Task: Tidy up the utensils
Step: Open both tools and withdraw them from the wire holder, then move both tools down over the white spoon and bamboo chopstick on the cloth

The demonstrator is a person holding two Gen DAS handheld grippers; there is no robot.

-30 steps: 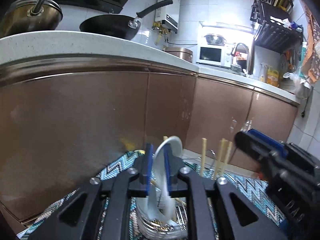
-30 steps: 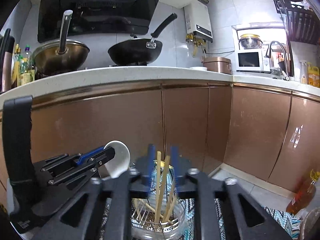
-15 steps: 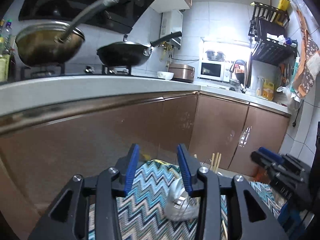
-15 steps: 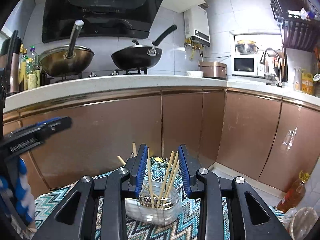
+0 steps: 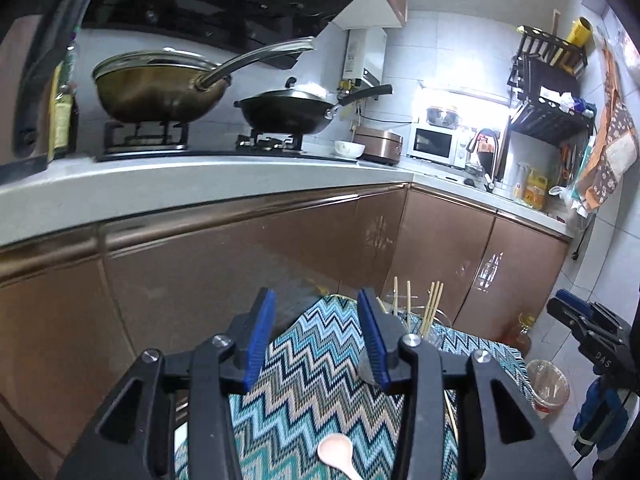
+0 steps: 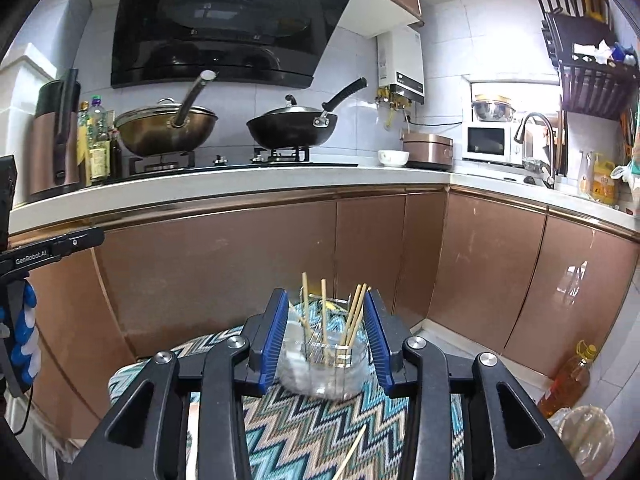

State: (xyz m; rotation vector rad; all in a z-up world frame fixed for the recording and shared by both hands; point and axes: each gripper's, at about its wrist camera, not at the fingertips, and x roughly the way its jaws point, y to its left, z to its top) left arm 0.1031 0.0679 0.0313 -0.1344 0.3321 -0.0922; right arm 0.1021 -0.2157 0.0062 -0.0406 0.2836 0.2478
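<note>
A clear holder [image 6: 324, 364] stands on the zigzag cloth [image 6: 304, 420] with several wooden chopsticks [image 6: 352, 316] upright in it and a white spoon [image 6: 296, 358] inside. My right gripper [image 6: 326, 340] is short of it; its jaws are opening and the pads touch nothing. One chopstick [image 6: 352, 454] lies on the cloth below. In the left wrist view my left gripper [image 5: 316, 336] hangs over the cloth [image 5: 304, 384] with its jaws opening and nothing between them. A pale pink spoon [image 5: 336, 454] lies just beneath. The holder [image 5: 434, 326] peeks past the right finger.
Brown cabinet doors [image 6: 224, 280] and a white counter [image 6: 240, 186] with two woks [image 6: 292, 126] rise behind the cloth. An oil bottle [image 6: 568, 376] and a plastic bag [image 6: 588, 436] sit on the floor to the right. The cloth's far edge is close behind the holder.
The left gripper let go of the white spoon into the holder, opened, and drew back and up. The right gripper opened off the chopsticks, left them in the holder and also pulled back.
</note>
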